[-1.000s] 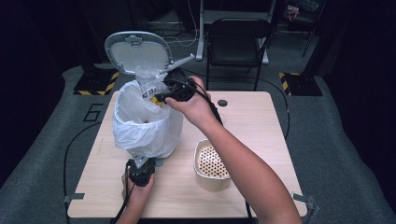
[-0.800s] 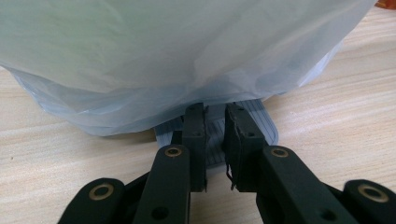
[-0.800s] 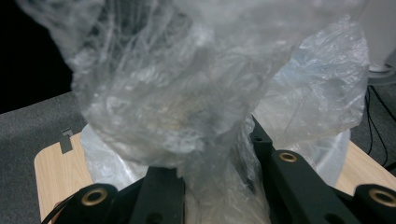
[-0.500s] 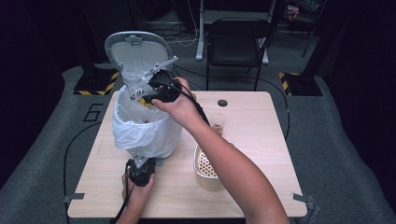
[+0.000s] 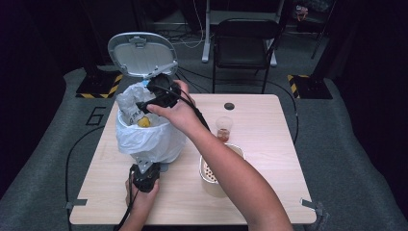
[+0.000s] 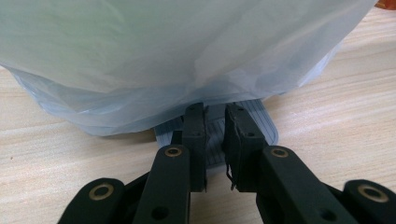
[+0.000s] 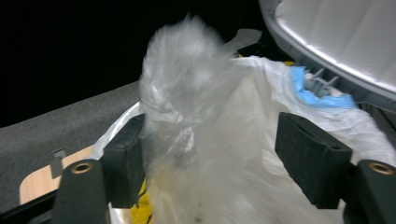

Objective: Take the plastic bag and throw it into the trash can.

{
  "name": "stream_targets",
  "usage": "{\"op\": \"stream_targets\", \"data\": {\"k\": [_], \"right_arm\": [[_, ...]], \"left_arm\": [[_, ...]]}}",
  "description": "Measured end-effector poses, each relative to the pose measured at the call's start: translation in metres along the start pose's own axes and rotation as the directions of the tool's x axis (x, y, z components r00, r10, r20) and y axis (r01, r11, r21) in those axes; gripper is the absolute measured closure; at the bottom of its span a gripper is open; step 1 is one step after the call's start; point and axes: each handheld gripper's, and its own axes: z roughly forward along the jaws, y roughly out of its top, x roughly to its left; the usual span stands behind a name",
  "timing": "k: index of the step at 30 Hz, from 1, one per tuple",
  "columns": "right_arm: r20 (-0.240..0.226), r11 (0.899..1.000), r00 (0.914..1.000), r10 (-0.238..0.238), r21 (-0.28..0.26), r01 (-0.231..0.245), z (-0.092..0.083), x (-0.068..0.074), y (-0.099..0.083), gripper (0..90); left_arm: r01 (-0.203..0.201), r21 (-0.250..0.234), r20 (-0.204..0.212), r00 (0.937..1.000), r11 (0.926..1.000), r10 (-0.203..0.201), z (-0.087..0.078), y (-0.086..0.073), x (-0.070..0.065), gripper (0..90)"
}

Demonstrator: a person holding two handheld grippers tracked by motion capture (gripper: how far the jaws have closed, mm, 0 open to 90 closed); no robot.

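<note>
While the left tool (image 6: 215,144) presses shut on the pedal (image 6: 261,122) — the right tool (image 7: 210,158), just opening, straddles a crumpled bag (image 7: 196,140).

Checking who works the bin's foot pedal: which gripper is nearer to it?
Left. The left gripper sits shut on top of the grey pedal at the bin's base; the right gripper hangs above the bin's bag-lined opening.

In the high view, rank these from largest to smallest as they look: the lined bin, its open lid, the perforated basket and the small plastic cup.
1. Lined bin
2. Open lid
3. Perforated basket, partly hidden by the forearm, so its place below the lid is uncertain
4. Small plastic cup
</note>
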Motion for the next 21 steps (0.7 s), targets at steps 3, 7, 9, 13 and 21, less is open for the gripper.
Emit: {"op": "stream_targets", "data": {"k": [3, 7, 9, 13, 21], "right_arm": [[0.019, 1.000, 0.9998, 0.007, -0.003, -0.007, -0.004, -0.003, 0.000, 24.2], [0.041, 1.000, 0.9991, 0.000, -0.001, 0.000, -0.008, -0.007, -0.002, 24.2], [0.043, 1.000, 0.9990, 0.006, 0.000, -0.006, -0.008, -0.008, -0.003, 24.5], [0.046, 1.000, 0.9989, -0.001, 0.002, 0.001, -0.012, -0.011, -0.006, 27.0], [0.061, 1.000, 0.9981, -0.008, -0.006, 0.008, -0.033, -0.019, -0.011, 28.8]], "left_arm": [[0.000, 0.001, 0.001, 1.0000, 1.0000, 0.000, 0.000, 0.000, 0.000, 78.6], [-0.011, 0.000, -0.009, 0.9999, 0.9999, 0.011, 0.000, 0.000, 0.001, 78.6], [-0.001, 0.001, 0.000, 1.0000, 1.0000, 0.001, 0.000, 0.000, 0.000, 78.6], [0.000, 0.001, 0.002, 1.0000, 1.0000, 0.000, 0.000, 0.000, 0.000, 78.6], [0.000, 0.001, 0.002, 1.0000, 1.0000, 0.000, 0.000, 0.000, 0.000, 78.6]]}}
